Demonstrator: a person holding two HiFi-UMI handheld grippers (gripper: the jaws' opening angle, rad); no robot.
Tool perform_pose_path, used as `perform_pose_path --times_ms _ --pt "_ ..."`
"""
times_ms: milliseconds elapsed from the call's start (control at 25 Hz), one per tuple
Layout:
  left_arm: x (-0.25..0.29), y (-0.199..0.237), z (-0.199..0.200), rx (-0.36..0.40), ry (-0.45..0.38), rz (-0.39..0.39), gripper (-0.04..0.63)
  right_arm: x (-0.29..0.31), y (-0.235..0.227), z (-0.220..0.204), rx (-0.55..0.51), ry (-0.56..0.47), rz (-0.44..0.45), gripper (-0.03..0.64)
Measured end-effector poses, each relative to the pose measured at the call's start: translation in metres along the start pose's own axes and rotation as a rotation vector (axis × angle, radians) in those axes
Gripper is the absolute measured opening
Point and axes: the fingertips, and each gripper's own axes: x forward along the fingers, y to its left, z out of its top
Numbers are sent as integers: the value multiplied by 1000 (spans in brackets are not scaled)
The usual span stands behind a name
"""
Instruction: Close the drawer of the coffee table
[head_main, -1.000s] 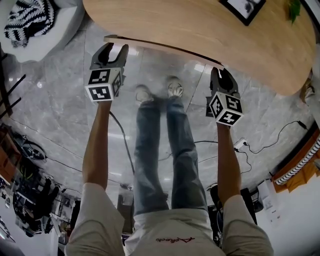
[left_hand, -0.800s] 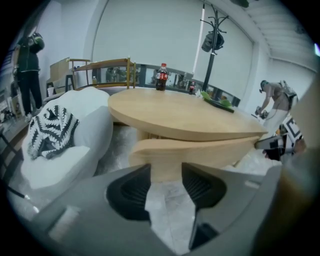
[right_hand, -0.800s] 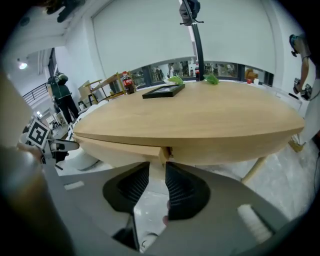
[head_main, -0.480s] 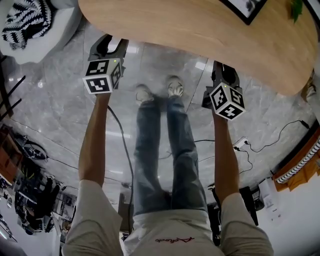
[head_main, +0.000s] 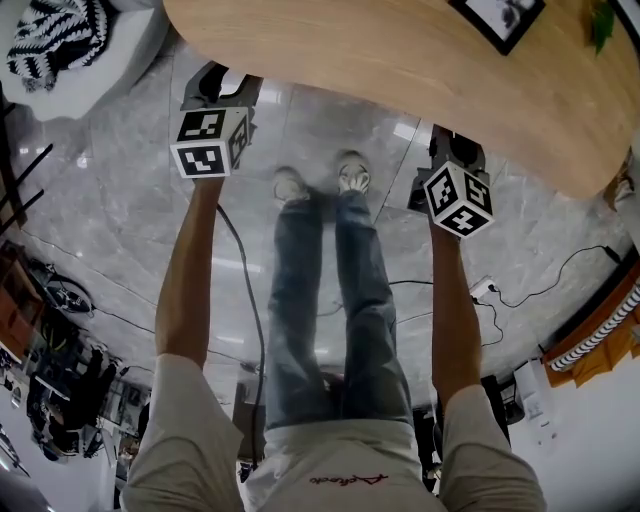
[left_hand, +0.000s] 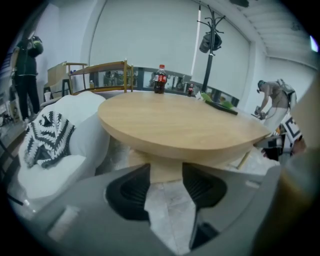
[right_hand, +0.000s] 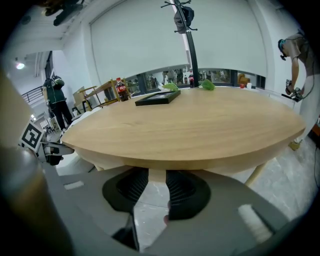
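The round wooden coffee table (head_main: 400, 60) fills the top of the head view. No drawer edge sticks out from under its rim there. A pale wooden drawer front (left_hand: 162, 172) shows below the tabletop (left_hand: 180, 125), just beyond my left gripper (left_hand: 164, 185); its jaws stand open with only floor between them. My right gripper (right_hand: 156, 186) faces the same pale front (right_hand: 156, 175) under the tabletop (right_hand: 190, 130); its jaws have just been opening and nothing is gripped between them. Seen from the head, the left gripper (head_main: 218, 88) and right gripper (head_main: 452, 145) both reach the table's near rim.
A white armchair (head_main: 100, 60) with a black-and-white cushion (left_hand: 47, 140) stands left of the table. On the tabletop lie a black picture frame (right_hand: 157, 98) and a cola bottle (left_hand: 160, 79). My legs (head_main: 330, 300) stand between the arms; cables (head_main: 540, 290) trail on the marble floor.
The thin drawer edge that stuck out under the tabletop a second ago is gone from sight. Both grippers have moved up toward the table's rim; the right one has rolled slightly.
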Motion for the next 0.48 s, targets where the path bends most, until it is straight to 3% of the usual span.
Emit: perform_pose_path --times_ms 280,360,480 --pt "-2 -10 -8 -16 -4 -5 182 -2 8 -12 -21 47 13 111" --pt "-7 -16 -14 -14 2 -6 145 -6 12 -17 -26 55 19 73" --pt "-18 -21 -24 1 2 2 34 -13 18 -22 -41 58 30 6"
